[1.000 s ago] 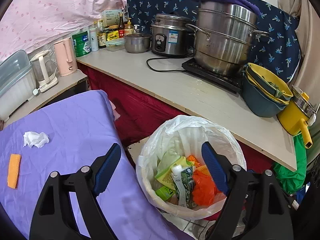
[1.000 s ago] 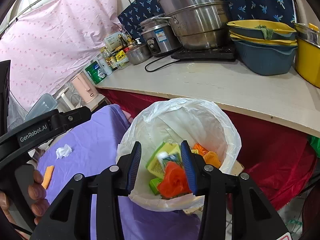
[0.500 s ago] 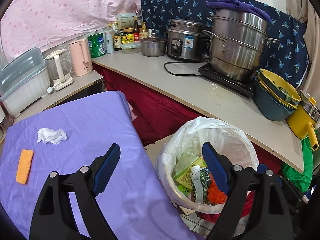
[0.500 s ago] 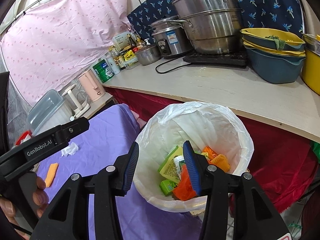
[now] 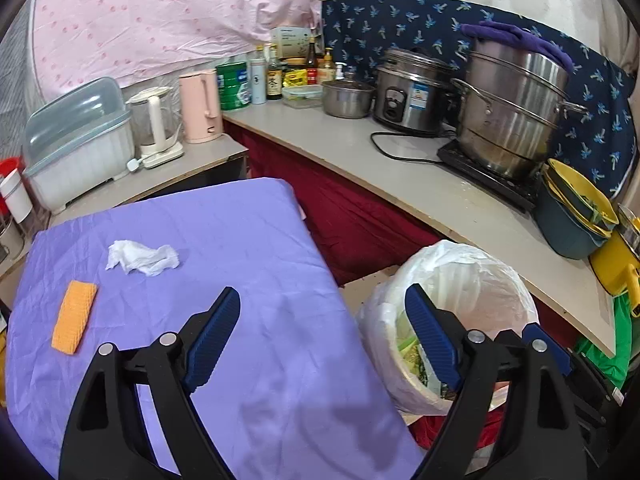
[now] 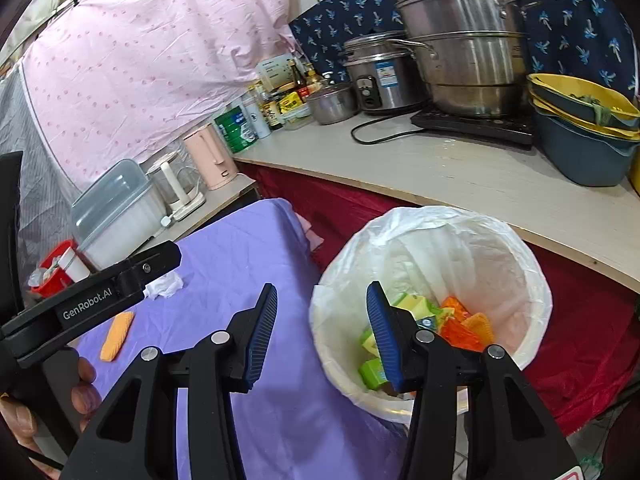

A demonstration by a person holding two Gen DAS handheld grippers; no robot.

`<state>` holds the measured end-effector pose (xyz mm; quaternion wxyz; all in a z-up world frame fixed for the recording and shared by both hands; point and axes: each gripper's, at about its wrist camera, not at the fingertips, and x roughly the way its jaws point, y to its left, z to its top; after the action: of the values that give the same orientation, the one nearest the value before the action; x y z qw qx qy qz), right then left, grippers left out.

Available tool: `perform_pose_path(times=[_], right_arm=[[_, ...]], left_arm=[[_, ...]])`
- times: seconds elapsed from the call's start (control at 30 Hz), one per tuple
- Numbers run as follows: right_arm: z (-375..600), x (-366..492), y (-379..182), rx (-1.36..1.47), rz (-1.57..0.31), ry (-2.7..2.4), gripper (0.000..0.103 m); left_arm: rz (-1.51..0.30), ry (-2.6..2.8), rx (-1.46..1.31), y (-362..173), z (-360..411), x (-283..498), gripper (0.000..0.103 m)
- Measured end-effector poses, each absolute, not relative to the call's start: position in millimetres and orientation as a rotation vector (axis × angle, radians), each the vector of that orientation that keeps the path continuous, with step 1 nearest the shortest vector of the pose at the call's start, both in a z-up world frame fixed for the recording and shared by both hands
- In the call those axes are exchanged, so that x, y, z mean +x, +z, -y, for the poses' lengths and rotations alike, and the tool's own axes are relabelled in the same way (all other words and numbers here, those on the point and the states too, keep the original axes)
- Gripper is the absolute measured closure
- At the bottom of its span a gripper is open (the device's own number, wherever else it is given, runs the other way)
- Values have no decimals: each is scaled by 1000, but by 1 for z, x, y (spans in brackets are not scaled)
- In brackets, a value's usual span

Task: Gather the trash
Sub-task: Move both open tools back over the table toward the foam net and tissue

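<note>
A crumpled white tissue [image 5: 142, 257] and an orange sponge-like strip [image 5: 74, 317] lie on the purple-covered table [image 5: 248, 264]. A white-lined trash bin [image 6: 432, 240] with green and orange wrappers inside stands right of the table. My left gripper [image 5: 324, 336] is open and empty over the table's right edge, well right of the tissue. My right gripper [image 6: 322, 328] is open and empty between the table [image 6: 240, 264] and the bin's rim. The tissue [image 6: 164, 286] and strip [image 6: 117, 336] also show in the right wrist view, partly behind the left gripper's body.
A counter [image 5: 400, 176] behind holds a rice cooker [image 5: 412, 92], a steel steamer pot [image 5: 512, 112], stacked basins [image 5: 576, 216], a pink kettle [image 5: 200, 106], bottles and a lidded plastic box [image 5: 76, 140]. A red cloth hangs under the counter.
Both grippers have moved left, away from above the bin toward the purple table. The right gripper has opened and the orange wrapper it held now lies in the bin.
</note>
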<state>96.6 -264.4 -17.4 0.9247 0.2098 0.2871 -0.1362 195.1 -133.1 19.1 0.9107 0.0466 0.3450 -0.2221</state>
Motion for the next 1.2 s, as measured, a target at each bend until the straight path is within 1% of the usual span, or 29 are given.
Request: perform_pose_path(times=[0.2,0.3,0.77,1.2], right_arm=[[240,114,-15,411,-600,-241,57],[227,123,-15,399,-608,-217,57],[147,174,-19,332,-654,-88,57],[81,221,-36,278,-710,3,57]], left_arm=[[-716,-402,69,17,98,205,21],[-721,-363,49,15,75,211,19],[-742,-197,16,-2,-23,233,19],[-813,-59,-22,-36,-112,257,19]])
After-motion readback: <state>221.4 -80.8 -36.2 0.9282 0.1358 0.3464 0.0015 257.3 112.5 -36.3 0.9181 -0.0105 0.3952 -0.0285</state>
